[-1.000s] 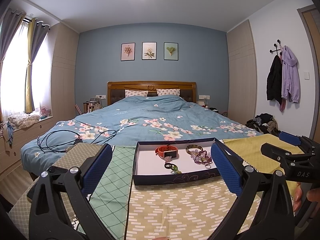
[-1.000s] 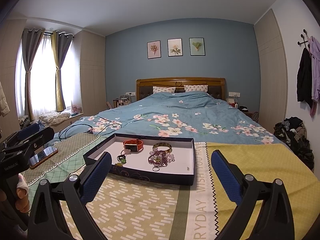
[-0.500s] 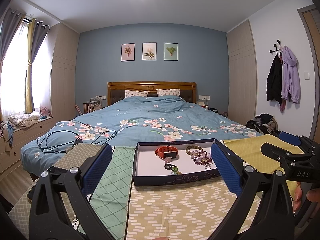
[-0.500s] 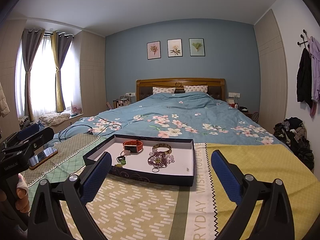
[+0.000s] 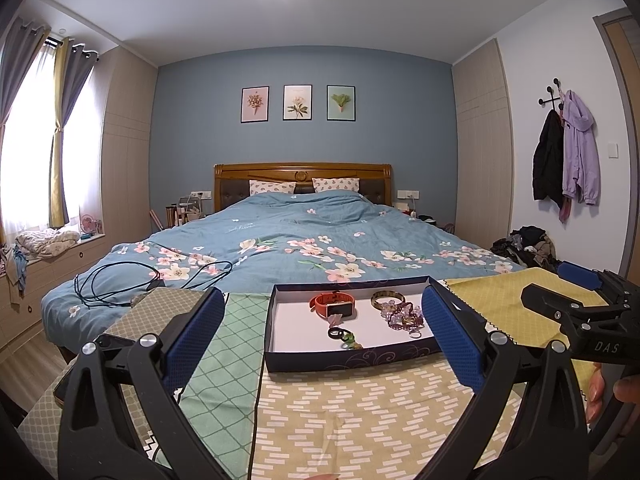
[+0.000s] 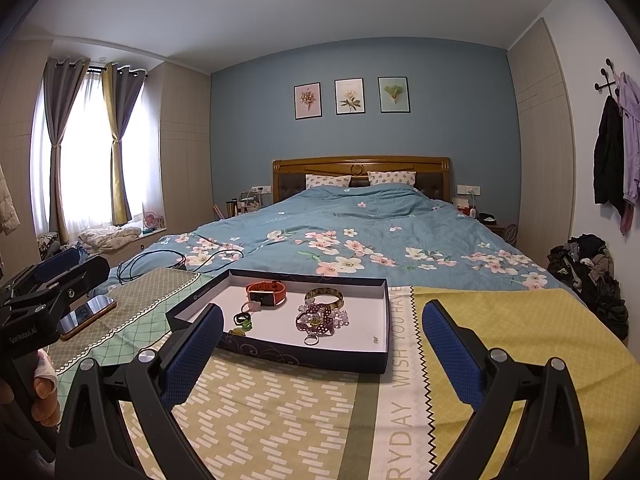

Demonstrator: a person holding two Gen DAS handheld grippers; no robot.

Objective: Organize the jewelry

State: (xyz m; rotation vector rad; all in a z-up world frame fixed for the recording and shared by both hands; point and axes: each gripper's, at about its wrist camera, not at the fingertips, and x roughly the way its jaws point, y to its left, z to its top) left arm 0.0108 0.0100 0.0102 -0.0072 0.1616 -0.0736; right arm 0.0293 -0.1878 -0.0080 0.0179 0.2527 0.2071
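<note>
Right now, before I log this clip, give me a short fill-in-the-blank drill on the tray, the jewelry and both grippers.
1. The orange watch lies inside the ____ box tray.
2. Both the left gripper and the right gripper have their jaws ____.
3. The gold bangle lies to the ____ of the watch in both views.
4. The phone lies ____ the tray.

Missing words: dark blue; open; right; outside
</note>
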